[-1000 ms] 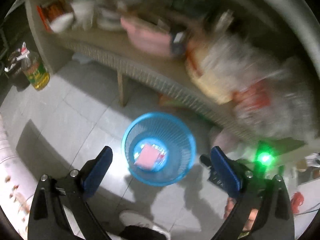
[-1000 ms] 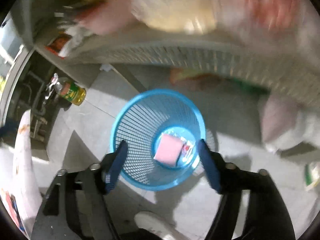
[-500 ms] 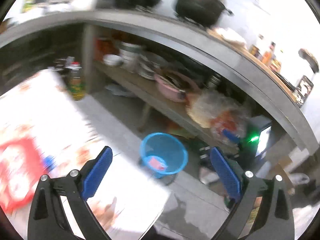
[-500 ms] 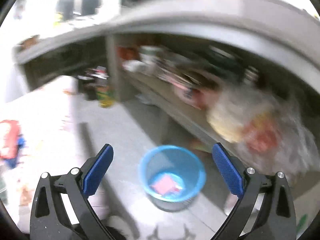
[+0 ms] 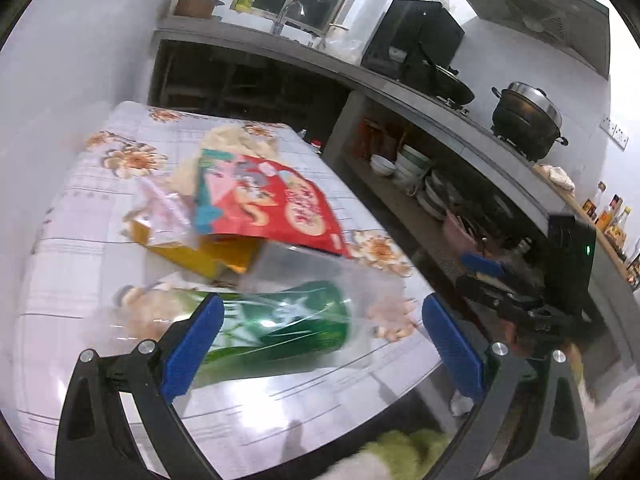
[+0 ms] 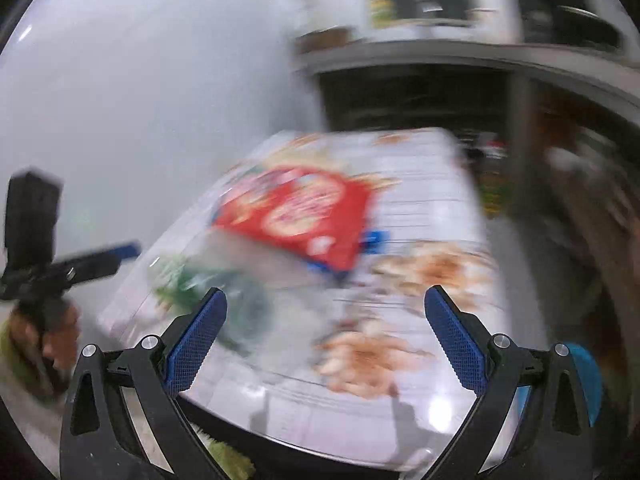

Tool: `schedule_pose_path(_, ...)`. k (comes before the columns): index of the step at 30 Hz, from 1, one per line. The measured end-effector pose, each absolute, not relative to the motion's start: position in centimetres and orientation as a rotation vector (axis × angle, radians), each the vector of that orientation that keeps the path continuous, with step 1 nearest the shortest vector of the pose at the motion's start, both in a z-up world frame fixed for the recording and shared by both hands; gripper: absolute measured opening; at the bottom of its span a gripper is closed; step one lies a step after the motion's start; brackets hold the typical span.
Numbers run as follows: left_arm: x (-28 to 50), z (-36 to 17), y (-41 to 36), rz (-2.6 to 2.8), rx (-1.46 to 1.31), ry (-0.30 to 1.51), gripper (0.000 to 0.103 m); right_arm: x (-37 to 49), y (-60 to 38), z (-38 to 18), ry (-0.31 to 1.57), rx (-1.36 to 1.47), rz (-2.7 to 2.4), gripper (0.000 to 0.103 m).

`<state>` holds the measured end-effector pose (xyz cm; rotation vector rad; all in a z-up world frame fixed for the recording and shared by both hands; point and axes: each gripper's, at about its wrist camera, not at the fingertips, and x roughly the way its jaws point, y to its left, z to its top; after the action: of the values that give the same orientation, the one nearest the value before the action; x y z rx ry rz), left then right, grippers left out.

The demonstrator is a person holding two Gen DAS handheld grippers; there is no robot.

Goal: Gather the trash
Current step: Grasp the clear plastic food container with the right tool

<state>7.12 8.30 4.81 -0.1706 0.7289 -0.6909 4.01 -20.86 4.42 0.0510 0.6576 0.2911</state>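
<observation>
On the flowered tablecloth (image 5: 80, 264) lies a heap of trash: a red snack bag (image 5: 276, 208), a yellow packet (image 5: 208, 258) under it, crumpled white wrapping (image 5: 228, 146), and a green package in clear plastic (image 5: 280, 320) nearest me. My left gripper (image 5: 320, 332) is open and hangs above the green package, not touching it. My right gripper (image 6: 324, 332) is open and empty over the table's near edge. Its view is blurred but shows the red snack bag (image 6: 300, 212) and green package (image 6: 212, 292). Each gripper appears in the other's view: right gripper (image 5: 486, 280), left gripper (image 6: 112, 258).
The blue bin (image 6: 584, 380) shows at the right edge, below the table. A grey kitchen counter (image 5: 440, 96) with pots runs along the right, with a shelf of bowls (image 5: 408, 164) under it. A white wall (image 5: 72, 48) stands behind the table.
Both views swung up and away from the blue bin on the floor to the table with the trash. The right jaws widened; the left stayed open.
</observation>
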Motion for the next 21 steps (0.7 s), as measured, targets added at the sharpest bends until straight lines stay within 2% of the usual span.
schedule_pose_path(6,7.1,3.0,8.5,-0.718,-0.074,0.706,0.095,9.4,-18.2,4.7,0.777,-0.055,0.621,0.095)
schedule_pose_path(15,6.8,1.7,8.4,-0.779,-0.020,0.682,0.095,17.5,-15.7,0.9,1.171,-0.011,0.866,0.095)
schedule_pose_path(21,7.3,1.0,8.6,-0.794,-0.030,0.702,0.095,18.2,-13.0,-0.6,1.240,-0.030,0.925,0.095)
